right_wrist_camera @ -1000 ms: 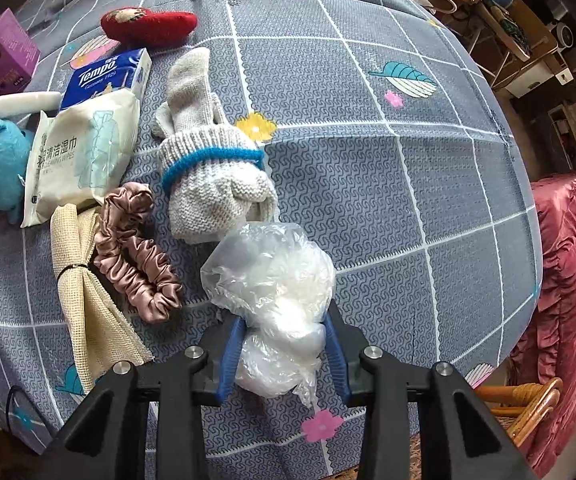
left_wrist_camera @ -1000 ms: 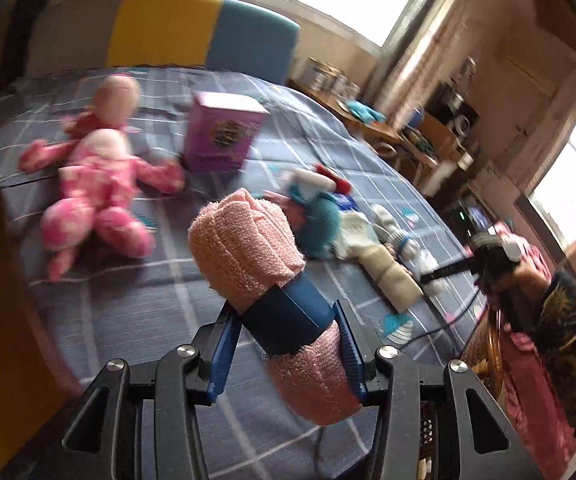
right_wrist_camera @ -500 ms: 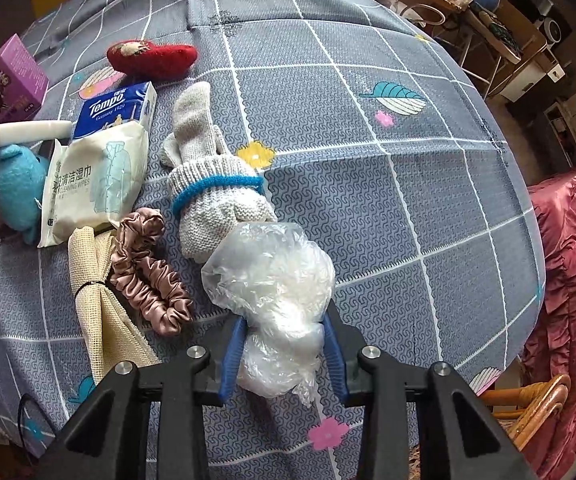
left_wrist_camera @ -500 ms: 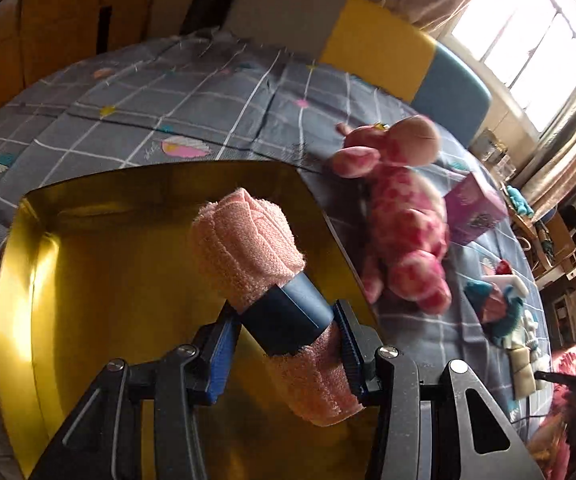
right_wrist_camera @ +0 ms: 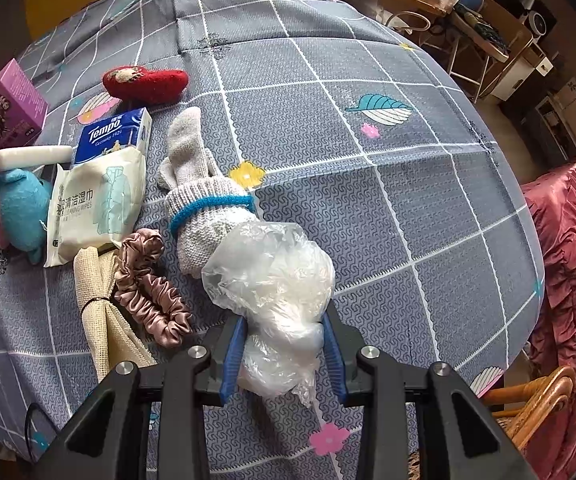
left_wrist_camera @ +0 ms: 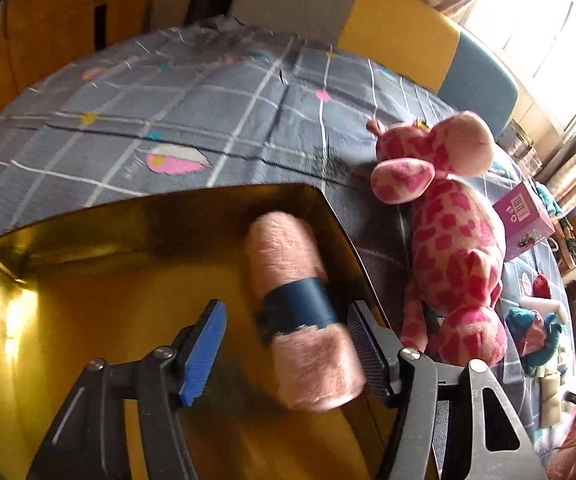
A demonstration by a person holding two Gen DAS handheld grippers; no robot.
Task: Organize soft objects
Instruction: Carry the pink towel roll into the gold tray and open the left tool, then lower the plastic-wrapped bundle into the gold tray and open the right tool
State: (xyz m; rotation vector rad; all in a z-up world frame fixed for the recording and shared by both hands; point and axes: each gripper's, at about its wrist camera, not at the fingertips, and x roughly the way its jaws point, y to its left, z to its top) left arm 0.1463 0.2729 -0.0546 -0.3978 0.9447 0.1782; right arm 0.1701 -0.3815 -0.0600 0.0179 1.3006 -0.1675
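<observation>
My left gripper [left_wrist_camera: 288, 344] is open over the gold tray [left_wrist_camera: 88, 300]. The rolled pink towel with a blue band [left_wrist_camera: 300, 304] lies between the spread jaws, against the tray's right wall and the right finger. My right gripper [right_wrist_camera: 284, 344] is shut on a clear plastic bag bundle [right_wrist_camera: 276, 280] and holds it above the grey quilt [right_wrist_camera: 368, 200]. Below it lie a grey knit sock with a blue stripe [right_wrist_camera: 204, 204], a brown satin scrunchie [right_wrist_camera: 148, 284] and a beige mesh cloth [right_wrist_camera: 100, 308].
A pink spotted giraffe plush [left_wrist_camera: 452, 248] lies right of the tray, with a purple box [left_wrist_camera: 524, 220] beyond it. In the right wrist view are wet wipes [right_wrist_camera: 96, 204], a Tempo tissue pack [right_wrist_camera: 112, 136], a red plush [right_wrist_camera: 144, 84], a teal plush [right_wrist_camera: 20, 208] and a wicker chair [right_wrist_camera: 528, 400].
My left gripper swung from the toys to the gold tray, lowered, and opened; the towel roll now rests in the tray. My right gripper drew back slightly with the bag.
</observation>
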